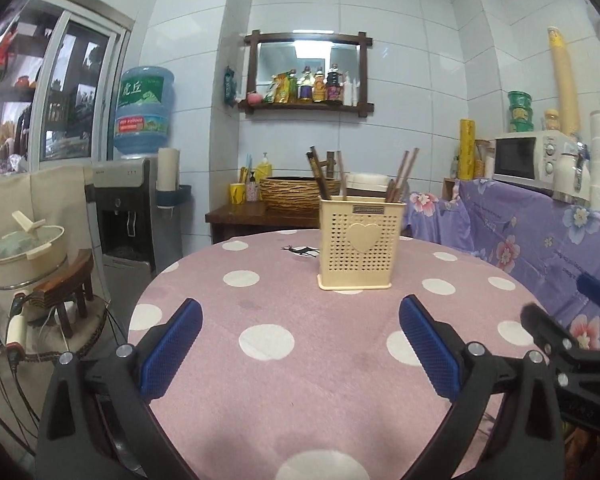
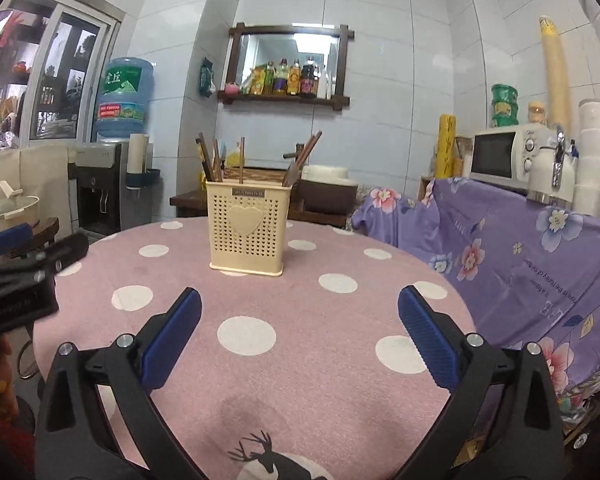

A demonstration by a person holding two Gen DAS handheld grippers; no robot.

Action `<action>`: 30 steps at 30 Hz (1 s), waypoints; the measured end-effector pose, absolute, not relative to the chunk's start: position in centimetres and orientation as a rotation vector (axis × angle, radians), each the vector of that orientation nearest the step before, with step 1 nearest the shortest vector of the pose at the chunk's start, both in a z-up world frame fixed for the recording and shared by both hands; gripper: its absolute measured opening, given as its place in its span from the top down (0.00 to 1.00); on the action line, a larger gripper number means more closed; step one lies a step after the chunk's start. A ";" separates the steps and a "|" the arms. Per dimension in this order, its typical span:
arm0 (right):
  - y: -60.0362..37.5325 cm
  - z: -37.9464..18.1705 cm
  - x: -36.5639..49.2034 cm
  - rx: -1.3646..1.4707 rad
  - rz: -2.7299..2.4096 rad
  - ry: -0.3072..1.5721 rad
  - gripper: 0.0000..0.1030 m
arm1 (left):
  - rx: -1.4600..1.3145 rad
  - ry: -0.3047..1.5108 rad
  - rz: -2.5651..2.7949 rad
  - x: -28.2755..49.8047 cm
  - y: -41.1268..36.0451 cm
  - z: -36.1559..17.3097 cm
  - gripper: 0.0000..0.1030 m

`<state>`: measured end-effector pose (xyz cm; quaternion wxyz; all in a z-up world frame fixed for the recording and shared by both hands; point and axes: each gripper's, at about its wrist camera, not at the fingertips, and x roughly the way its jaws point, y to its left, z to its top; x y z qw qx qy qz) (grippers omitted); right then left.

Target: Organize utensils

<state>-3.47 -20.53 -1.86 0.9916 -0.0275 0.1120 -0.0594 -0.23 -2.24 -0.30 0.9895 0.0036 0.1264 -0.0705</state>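
A cream perforated utensil holder [image 1: 359,243] with a heart on its front stands upright on the round pink polka-dot table [image 1: 260,320]. Several brown chopsticks [image 1: 400,176] stick up out of it. It also shows in the right wrist view [image 2: 247,230], with its chopsticks [image 2: 242,160]. My left gripper [image 1: 300,312] is open and empty, low over the table, short of the holder. My right gripper [image 2: 299,300] is open and empty too, short of the holder. The right gripper shows at the right edge of the left wrist view [image 1: 568,316]. The left gripper shows at the left edge of the right wrist view [image 2: 24,260].
A purple floral cloth [image 2: 520,248] covers a counter on the right, with a white microwave [image 2: 504,154] on it. A water dispenser [image 1: 124,216] stands at the left. A dark side table [image 1: 260,216] with a woven basket [image 1: 300,192] stands behind the round table.
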 end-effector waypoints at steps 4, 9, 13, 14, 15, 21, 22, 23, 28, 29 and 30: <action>-20.6 -1.4 -4.7 -0.048 -0.100 0.214 0.06 | 0.010 0.248 -0.109 -0.6 -1.8 0.1 0.05; -20.9 -1.3 -5.1 -0.025 -0.086 0.222 0.05 | -0.014 0.211 -0.079 -1.2 -1.6 0.4 0.05; -21.1 -1.1 -5.0 -0.022 -0.080 0.220 0.06 | -0.008 0.209 -0.104 -1.4 -2.1 0.4 0.05; -21.1 -1.1 -5.0 -0.020 -0.078 0.221 0.06 | -0.009 0.208 -0.104 -1.5 -2.1 0.4 0.05; -21.1 -1.1 -5.0 -0.019 -0.078 0.220 0.06 | -0.011 0.207 -0.105 -1.4 -2.1 0.4 0.05; -21.0 -1.1 -4.9 -0.020 -0.070 0.219 0.05 | -0.009 0.210 -0.110 -1.4 -2.3 0.3 0.05; -21.1 -1.1 -4.9 -0.021 -0.070 0.218 0.05 | -0.009 0.212 -0.111 -1.4 -2.3 0.3 0.05; -21.0 -1.1 -4.9 -0.021 -0.070 0.216 0.06 | -0.010 0.210 -0.110 -1.5 -2.3 0.3 0.05; -21.0 -1.1 -4.8 -0.024 -0.067 0.216 0.05 | -0.014 0.209 -0.107 -1.6 -2.2 0.4 0.05; -21.0 -1.1 -4.8 -0.024 -0.066 0.217 0.05 | -0.013 0.207 -0.105 -1.6 -2.2 0.4 0.05; -21.0 -1.1 -4.8 -0.024 -0.066 0.217 0.06 | -0.014 0.205 -0.103 -1.6 -2.2 0.4 0.05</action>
